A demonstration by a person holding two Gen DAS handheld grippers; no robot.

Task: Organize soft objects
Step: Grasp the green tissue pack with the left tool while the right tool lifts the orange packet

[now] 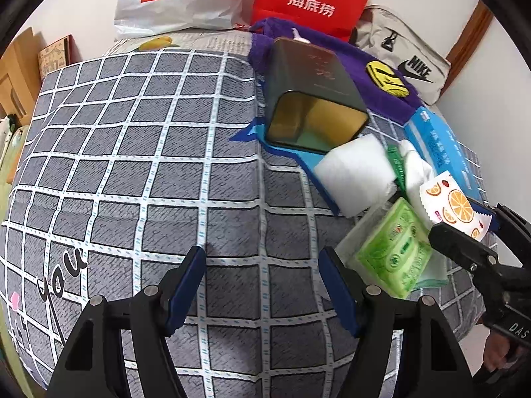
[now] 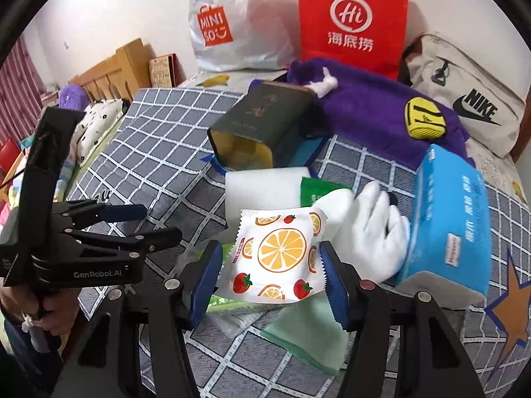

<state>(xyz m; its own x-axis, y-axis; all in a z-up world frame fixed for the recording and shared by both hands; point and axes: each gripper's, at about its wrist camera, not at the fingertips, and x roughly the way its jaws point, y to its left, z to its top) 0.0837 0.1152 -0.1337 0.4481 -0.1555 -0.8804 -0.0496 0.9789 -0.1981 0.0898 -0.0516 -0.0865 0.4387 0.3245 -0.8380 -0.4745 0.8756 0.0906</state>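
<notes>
- The orange-print wipes packet (image 2: 282, 258) sits between the right tool's (image 2: 270, 277) blue pads, gripped at both edges, above a green tissue pack (image 1: 396, 248).
- The left tool (image 1: 262, 290) hangs half open, empty, over the checked bedspread (image 1: 132, 165).
- A dark green tin (image 2: 262, 126) lies on its side behind.

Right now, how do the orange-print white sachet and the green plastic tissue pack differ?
The orange-print white sachet is lifted, gripped at its side edges by the right gripper; the green plastic tissue pack lies on the checked bedcover. The sachet is white with fruit pictures; the tissue pack is green and bulkier. Both are soft wrapped packets.
</notes>
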